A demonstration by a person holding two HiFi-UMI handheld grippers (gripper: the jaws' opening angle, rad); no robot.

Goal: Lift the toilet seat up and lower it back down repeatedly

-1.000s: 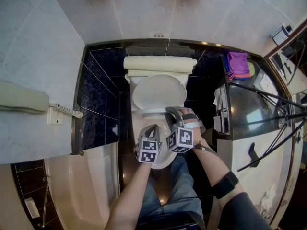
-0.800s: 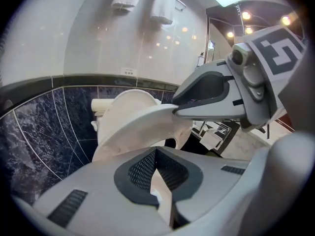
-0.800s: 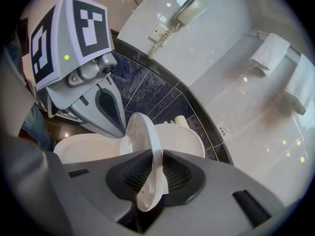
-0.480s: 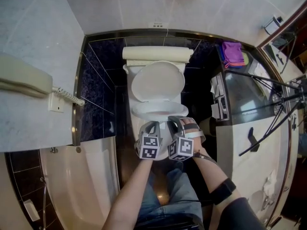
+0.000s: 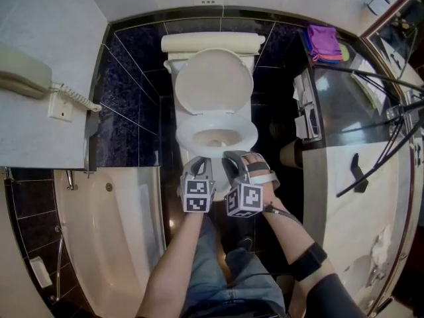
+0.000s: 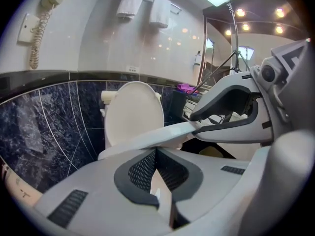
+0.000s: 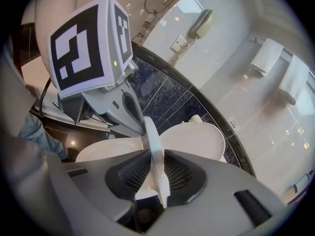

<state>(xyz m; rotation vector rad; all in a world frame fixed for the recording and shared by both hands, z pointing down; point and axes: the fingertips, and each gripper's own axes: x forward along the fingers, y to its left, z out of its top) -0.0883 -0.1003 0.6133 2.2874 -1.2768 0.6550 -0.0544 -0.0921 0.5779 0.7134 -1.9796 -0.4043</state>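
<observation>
Nearly down: the toilet seat (image 5: 185, 132) lay low over the bowl (image 5: 216, 140), with the lid (image 5: 213, 81) upright against the tank (image 5: 211, 43). I couldn't tell whether the seat had landed.

The right gripper (image 5: 232, 157) was rolled on its side with the seat's front rim between its pads. Its jaws had just been opening, and the pads looked only lightly on the rim. The left gripper (image 5: 197, 163) was closed on nothing, its tips at the rim's front edge just beside the right one. Contact there was unclear.

My read on doing this well:
- Keep the light pinch until the rim rests on the bowl. Letting go early would probably mean a slam.
- For the next lift, re-clamp the same spot and swing along the hinge arc instead of pulling straight up.
- Ease off before the seat meets the lid.

Against a second earlier, the seat had been tilted well up, between lid and bowl. It had since come down, and both grippers had dropped with it toward the person. The lid hadn't moved. The wall phone (image 5: 23, 71) sat further toward the frame's upper left, which I put down to head motion.
</observation>
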